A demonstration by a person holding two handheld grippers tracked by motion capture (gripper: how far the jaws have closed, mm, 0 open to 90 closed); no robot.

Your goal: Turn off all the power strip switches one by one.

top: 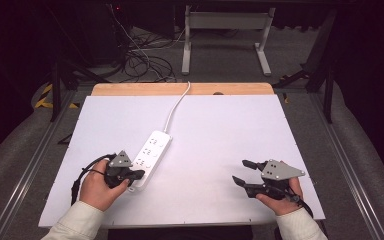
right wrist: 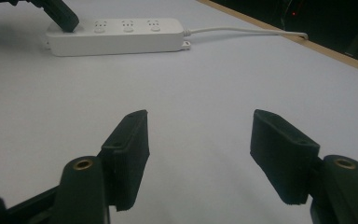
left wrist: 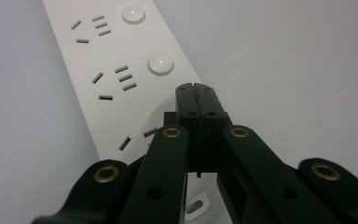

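On the white table (top: 220, 130), we press closed left tongs (left wrist: 196, 88) onto a rigid, light, slick power strip (top: 150, 152); right tongs (right wrist: 200, 140) gape empty. Grip its long sides.

No readable text anywhere; power strip (top: 150, 155) shows only socket slots and plain round buttons, no brand or label.

Your left gripper (left wrist: 196, 87): jaws pressed together, tips over the strip.
Power strip (left wrist: 107, 56): white, round buttons beside its sockets.
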